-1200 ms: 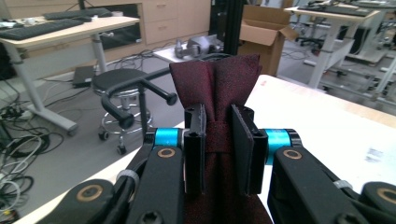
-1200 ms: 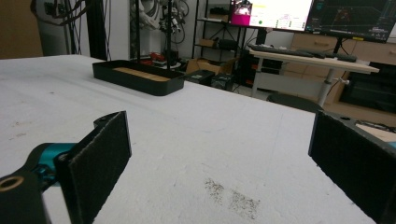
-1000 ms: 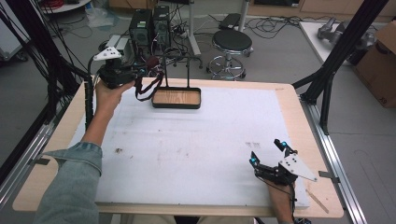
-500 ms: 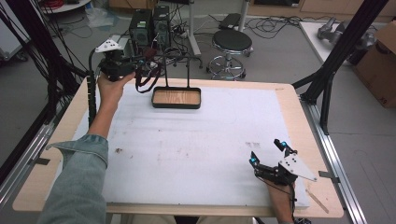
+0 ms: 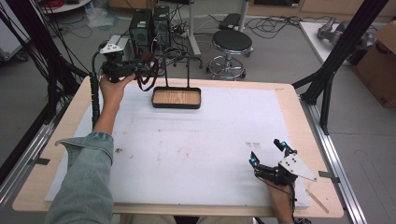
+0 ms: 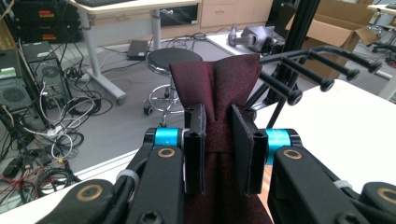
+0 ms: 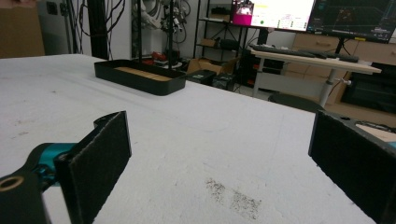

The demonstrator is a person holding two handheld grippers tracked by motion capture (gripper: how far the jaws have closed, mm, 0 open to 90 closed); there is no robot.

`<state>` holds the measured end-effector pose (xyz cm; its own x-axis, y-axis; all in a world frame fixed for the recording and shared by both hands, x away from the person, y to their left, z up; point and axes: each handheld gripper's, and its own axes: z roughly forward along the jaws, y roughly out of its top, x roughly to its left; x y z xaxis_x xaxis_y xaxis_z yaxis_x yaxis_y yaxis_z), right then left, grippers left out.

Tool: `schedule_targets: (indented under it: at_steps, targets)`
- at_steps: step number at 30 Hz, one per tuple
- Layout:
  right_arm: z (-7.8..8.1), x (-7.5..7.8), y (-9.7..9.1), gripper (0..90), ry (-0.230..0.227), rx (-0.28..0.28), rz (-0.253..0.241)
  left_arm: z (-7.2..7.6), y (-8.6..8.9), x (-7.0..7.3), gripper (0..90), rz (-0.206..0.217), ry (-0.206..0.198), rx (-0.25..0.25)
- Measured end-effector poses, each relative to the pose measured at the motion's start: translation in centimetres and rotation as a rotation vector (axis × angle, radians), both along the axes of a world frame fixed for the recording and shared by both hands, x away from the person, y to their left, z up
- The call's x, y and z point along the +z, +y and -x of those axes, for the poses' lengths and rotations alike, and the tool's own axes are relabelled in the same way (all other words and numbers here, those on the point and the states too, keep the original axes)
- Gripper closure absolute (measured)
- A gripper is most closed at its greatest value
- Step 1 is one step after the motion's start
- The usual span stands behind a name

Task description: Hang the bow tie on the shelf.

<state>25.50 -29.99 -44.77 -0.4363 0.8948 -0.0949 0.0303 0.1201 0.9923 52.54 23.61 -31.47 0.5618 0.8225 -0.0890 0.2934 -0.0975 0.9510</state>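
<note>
My left gripper [image 5: 136, 71] hangs over the table's far left corner, shut on a dark red tie [image 5: 147, 78]. In the left gripper view the pads [image 6: 195, 148] pinch the tie [image 6: 215, 84] at its knot, and the cloth fans out above them. A black rack [image 5: 176, 105] with a wood-floored tray and two thin posts stands just right of that gripper; its pegs [image 6: 322, 70] jut out beside the tie. My right gripper [image 5: 267, 150] rests low at the near right, open. Nothing lies between its pads [image 7: 100, 161], and the rack's tray [image 7: 140, 77] sits far ahead.
A white mat [image 5: 201, 149] covers the wooden table [image 5: 306, 126]. Behind the far edge are a round stool [image 5: 232, 43], computer towers [image 5: 149, 25] and loose cables. Black frame struts [image 5: 336, 51] rise at the right, and a cardboard box [image 5: 380, 60] stands beyond them.
The left arm has stretched farther toward the back of the table, and the tie has come closer to the rack's posts. The right gripper has stayed put.
</note>
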Motion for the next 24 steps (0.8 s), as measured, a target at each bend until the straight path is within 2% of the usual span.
schedule_targets:
  at_steps: [5,8,14,19,24]
  targets:
    - [0.0,0.0,0.0,4.9,0.002,0.0,-0.001,-0.2,0.3,-0.6,74.9,0.008,0.026,0.004]
    - [0.0,0.0,0.0,4.9,0.001,0.0,0.003,-0.1,0.5,-1.0,74.9,0.013,0.019,0.017]
    - [0.0,0.0,0.0,4.9,-0.001,0.0,0.004,-0.3,1.0,-1.8,74.5,0.018,0.046,0.025]
    - [0.0,0.0,0.0,4.9,-0.001,0.0,0.004,-0.4,0.8,-2.5,74.4,-0.014,0.066,0.029]
    - [0.0,0.0,0.0,4.9,-0.001,0.001,0.006,-0.5,0.7,-3.0,75.0,-0.025,0.079,0.017]
